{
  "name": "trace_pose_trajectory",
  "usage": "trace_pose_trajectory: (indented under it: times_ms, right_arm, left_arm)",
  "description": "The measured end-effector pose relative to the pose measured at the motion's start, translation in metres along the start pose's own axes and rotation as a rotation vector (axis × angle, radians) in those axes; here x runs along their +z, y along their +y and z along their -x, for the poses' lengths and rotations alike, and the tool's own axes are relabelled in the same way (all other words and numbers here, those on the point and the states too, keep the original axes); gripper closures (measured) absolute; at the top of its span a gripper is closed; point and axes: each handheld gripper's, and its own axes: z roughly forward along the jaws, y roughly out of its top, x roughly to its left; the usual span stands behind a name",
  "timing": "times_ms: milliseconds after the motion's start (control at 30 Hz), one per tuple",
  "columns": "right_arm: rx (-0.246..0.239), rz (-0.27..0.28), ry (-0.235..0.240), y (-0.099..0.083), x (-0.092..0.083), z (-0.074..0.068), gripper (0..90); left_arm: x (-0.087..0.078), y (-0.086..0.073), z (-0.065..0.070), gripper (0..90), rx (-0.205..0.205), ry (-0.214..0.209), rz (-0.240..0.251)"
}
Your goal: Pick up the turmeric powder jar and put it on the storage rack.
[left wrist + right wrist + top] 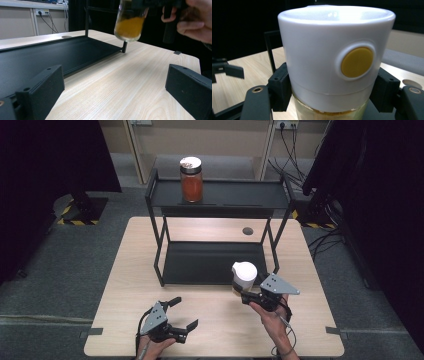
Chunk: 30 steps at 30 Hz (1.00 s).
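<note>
**High view: jar up off the table, rack post close by**

My right gripper [248, 296] is clamped on the jar [244, 276], the one with the white cap and the yellow powder inside. The right gripper view shows both pads pressed on the glass just under the cap [329, 57], 1 on each side. The jar hangs clear of the table [125, 285], just in front of the rack [159, 232], near its front right post. My left gripper [181, 314] rests low at the table's near edge with its jaws wide apart and nothing in them.

My worry is the grip: it sits high on smooth glass, so the weight of the powder could let the jar slip or tilt if I swing it fast. The other risk is the post or the edge of a shelf, where a careless lift could knock the jar loose. On the top shelf stands 1 red jar [191, 179], and I could bump it.
</note>
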Motion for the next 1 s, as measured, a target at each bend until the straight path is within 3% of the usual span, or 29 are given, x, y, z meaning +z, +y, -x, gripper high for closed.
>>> trace_pose_trajectory:
  times_ms: [233, 333, 533, 733, 1000]
  right_arm:
    - [-0.003, 0.001, 0.025, 0.026, 0.001, 0.005, 30.7]
    - [0.012, -0.009, 0.039, 0.036, 0.001, 0.009, 30.7]
    - [0.026, -0.003, 0.07, 0.055, -0.004, 0.017, 30.8]
    - [0.004, 0.001, 0.059, 0.075, -0.013, 0.018, 30.8]
    - [0.013, 0.022, 0.059, 0.096, -0.02, 0.024, 30.8]
  left_arm:
    - [-0.001, 0.0, -0.001, 1.4, 0.003, -0.001, 0.003]
    - [-0.005, -0.001, 0.0, 1.4, -0.01, 0.012, 0.006]
    - [-0.009, -0.001, 0.003, 1.5, 0.0, 0.032, 0.011]
    - [-0.009, -0.001, 0.002, 1.5, 0.0, 0.028, 0.009]
    - [-0.007, -0.001, 0.0, 1.5, -0.005, 0.029, 0.007]
